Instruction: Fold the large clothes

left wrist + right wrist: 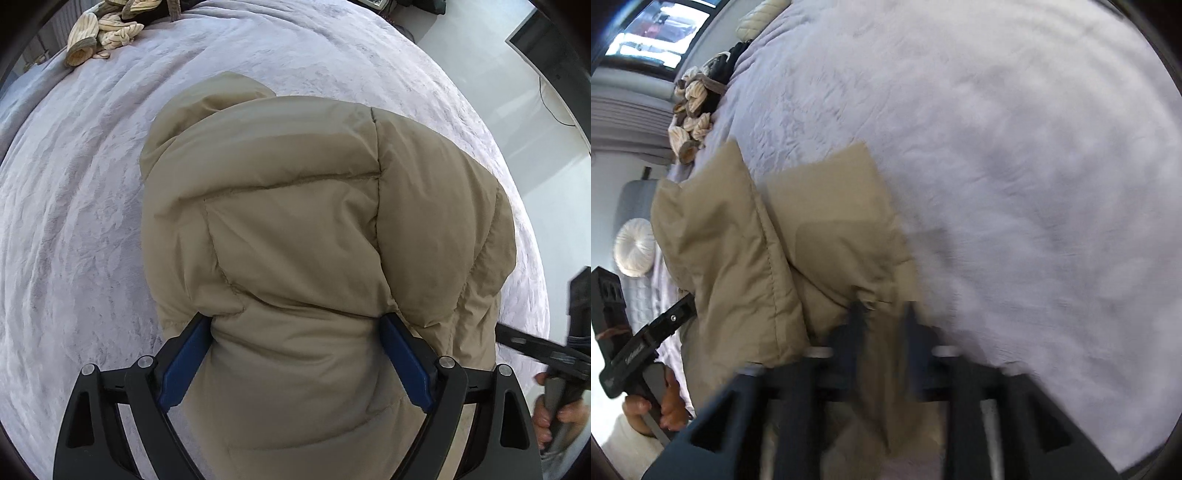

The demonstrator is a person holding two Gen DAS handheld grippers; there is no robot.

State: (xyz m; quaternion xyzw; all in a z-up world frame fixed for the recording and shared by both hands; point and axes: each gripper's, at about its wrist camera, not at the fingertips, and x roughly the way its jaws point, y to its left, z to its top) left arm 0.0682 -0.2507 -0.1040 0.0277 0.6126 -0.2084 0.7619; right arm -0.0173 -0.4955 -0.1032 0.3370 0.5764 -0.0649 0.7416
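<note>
The tan puffer jacket (295,221) lies bunched on the lavender bedspread (74,221), its quilted panels doubled over one another and its far end rounded like a hood. My left gripper (295,332) hangs over the near part of it, blue pads (404,363) spread wide either side of a puffy fold; I cannot tell whether they press on the cloth. My right gripper (882,310) is blurred, its dark fingers close together at the jacket's edge with tan fabric showing between them; whether they pinch it I cannot tell. My right hand (554,421) shows at the left camera's edge. Far off on the bedspread sits a heap of cream striped clothes (107,33).
</note>
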